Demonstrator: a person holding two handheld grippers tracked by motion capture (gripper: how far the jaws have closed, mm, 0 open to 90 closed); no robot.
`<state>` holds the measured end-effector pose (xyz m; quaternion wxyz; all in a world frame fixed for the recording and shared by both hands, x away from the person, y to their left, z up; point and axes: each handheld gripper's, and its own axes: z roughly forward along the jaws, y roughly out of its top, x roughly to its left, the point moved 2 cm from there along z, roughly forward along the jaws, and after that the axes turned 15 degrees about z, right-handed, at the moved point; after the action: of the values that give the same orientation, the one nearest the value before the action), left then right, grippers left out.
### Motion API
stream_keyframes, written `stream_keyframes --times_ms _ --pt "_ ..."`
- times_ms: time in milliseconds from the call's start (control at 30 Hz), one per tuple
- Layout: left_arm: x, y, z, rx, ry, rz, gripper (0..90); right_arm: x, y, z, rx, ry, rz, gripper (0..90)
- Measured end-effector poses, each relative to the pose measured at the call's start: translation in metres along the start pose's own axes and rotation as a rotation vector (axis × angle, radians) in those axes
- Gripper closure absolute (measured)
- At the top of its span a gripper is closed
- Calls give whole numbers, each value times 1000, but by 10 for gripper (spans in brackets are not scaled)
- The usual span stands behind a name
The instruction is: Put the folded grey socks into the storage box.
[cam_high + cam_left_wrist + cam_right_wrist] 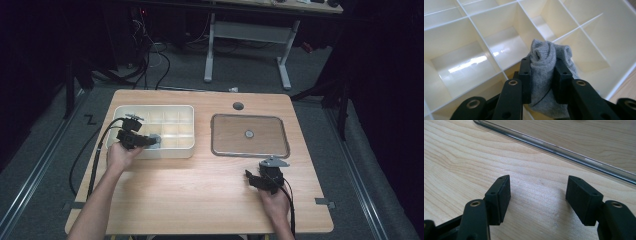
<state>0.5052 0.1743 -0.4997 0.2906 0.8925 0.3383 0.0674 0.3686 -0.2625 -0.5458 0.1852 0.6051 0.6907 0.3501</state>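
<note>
A cream divided box [170, 151] with several compartments stands on the left half of the wooden table. My left gripper [156, 141] hovers over its near left compartments, shut on a rolled grey sock [154, 140]. In the left gripper view the grey sock [544, 67] bulges up between the two black pads [526, 75], above the cream box [469, 62] and its dividers. My right gripper [252, 178] rests low over bare table near the front right, open with nothing between its pads [500, 195].
A clear flat lid [250, 135] with a round knob lies on the table right of the box; its rim [564, 152] crosses the top of the right gripper view. A round cable hole [238, 106] sits near the far edge. A metal desk frame [247, 45] stands behind.
</note>
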Motion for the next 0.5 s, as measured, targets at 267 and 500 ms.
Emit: stream_keyframes --times_ms 267,500 --pt "-1 -1 2 2 -19 -1 725 0 0 0 1 2 0 370" --pt "-2 0 -1 -14 -7 -3 677 0 0 0 1 2 0 369"
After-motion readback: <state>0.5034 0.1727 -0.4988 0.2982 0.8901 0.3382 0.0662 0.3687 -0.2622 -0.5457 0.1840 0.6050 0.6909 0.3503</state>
